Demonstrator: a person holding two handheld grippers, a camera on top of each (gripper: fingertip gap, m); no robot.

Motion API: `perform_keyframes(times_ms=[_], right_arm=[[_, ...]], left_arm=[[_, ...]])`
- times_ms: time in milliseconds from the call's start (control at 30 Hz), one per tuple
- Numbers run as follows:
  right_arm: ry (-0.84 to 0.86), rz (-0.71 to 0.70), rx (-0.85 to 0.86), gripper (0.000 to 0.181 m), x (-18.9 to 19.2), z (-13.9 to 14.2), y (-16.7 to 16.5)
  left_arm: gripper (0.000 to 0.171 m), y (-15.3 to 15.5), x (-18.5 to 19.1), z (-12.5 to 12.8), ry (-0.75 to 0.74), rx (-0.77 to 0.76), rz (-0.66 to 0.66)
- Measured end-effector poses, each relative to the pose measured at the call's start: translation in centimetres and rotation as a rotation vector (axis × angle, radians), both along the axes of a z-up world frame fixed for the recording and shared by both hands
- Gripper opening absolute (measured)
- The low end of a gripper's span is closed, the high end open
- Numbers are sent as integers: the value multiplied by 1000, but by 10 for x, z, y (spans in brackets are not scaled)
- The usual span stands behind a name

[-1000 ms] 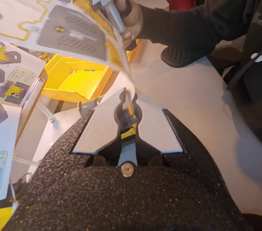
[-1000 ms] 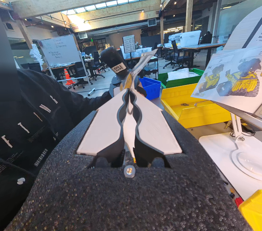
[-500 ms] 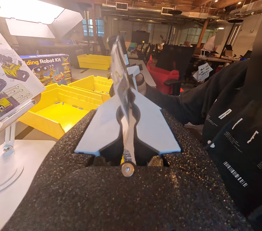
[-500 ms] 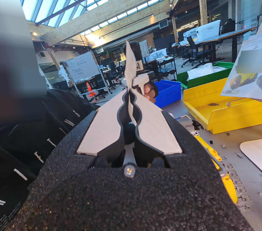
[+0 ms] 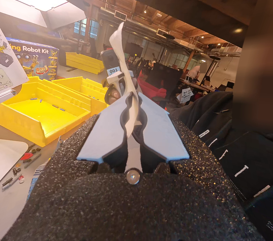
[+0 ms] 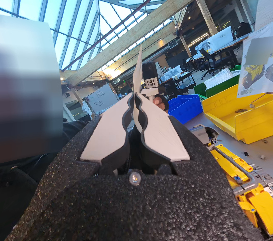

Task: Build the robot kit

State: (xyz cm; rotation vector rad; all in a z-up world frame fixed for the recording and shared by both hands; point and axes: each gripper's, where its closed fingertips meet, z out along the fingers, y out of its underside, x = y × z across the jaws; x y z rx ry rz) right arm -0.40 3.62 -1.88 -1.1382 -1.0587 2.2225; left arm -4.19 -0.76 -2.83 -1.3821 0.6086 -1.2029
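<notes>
White paper sheet [image 5: 128,93] stands edge-on in our left gripper [image 5: 131,98], jaws pinched on it, long axis rising and curling leftward; yellow bins [image 5: 41,117] sit left on the table. Through the right wrist view, our right gripper [image 6: 135,96] clamps the same sheet [image 6: 137,74], pointing upward, a yellow toy vehicle [image 6: 236,174] lower right.

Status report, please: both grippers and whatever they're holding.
Left hand-held gripper shut on paper sheet. Right hand-held gripper shut on same sheet, edge-on, upright. Yellow bins below, apart.

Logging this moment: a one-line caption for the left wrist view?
Left gripper shut on a white paper sheet standing edge-on, yellow plastic bins beside it.
</notes>
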Motion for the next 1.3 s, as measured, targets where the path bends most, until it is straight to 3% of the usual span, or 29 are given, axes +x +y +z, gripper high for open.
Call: perform_keyframes(times_ms=[500, 800, 1000, 1167, 1300], right_arm=[[1, -17, -64, 0, -1, 0, 10], [-20, -32, -78, 0, -3, -4, 14], [-50, -61, 115, 10, -7, -15, 4], [-67, -93, 308, 0, -16, -28, -13], [3, -125, 322, 0, -22, -24, -21]], left_arm=[[0, 1, -12, 3, -18, 1, 19], [0, 13, -23, 2, -71, -88, 64], [0, 13, -29, 5, -135, -165, 34], [0, 13, -38, 9, -146, -162, 51], [0, 10, -44, 18, -131, -103, 105]])
